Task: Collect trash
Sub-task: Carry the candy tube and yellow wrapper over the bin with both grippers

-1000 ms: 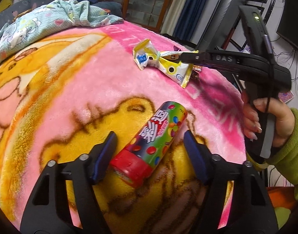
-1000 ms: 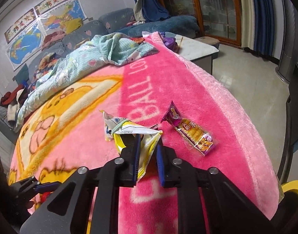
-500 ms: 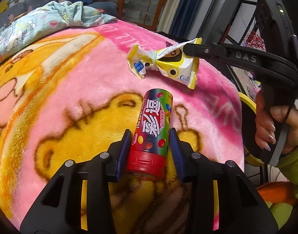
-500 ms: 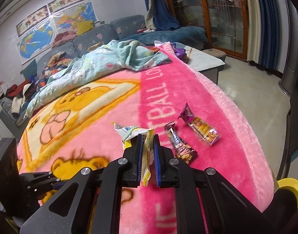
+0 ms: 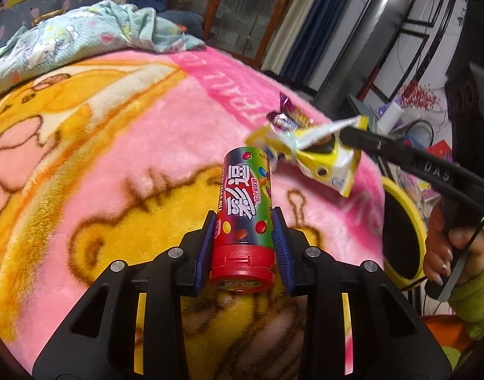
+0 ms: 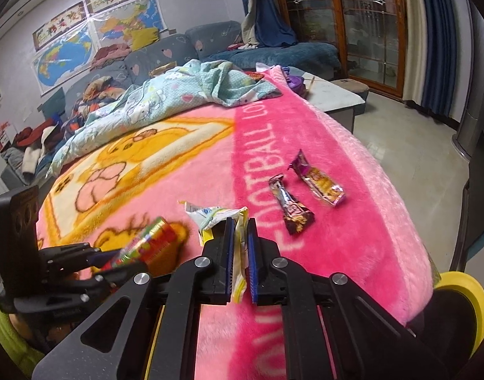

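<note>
The left tool (image 5: 244, 240), jaws just closing, clamps the stiff, slick, multicoloured candy tube (image 5: 243, 209) near its red cap, while the right tool (image 6: 240, 253) pinches the light, crinkly yellow wrapper (image 6: 238, 247) by one edge.

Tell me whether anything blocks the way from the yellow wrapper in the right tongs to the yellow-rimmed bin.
Nothing visible does. The right tongs are shut on the yellow wrapper, lifted off the pink blanket. The yellow-rimmed bin sits open just past the blanket's edge. The candy tube in the left tongs is off to the side.

Both wrist views close, angled down; shared pink blanket (image 5: 121, 145).
</note>
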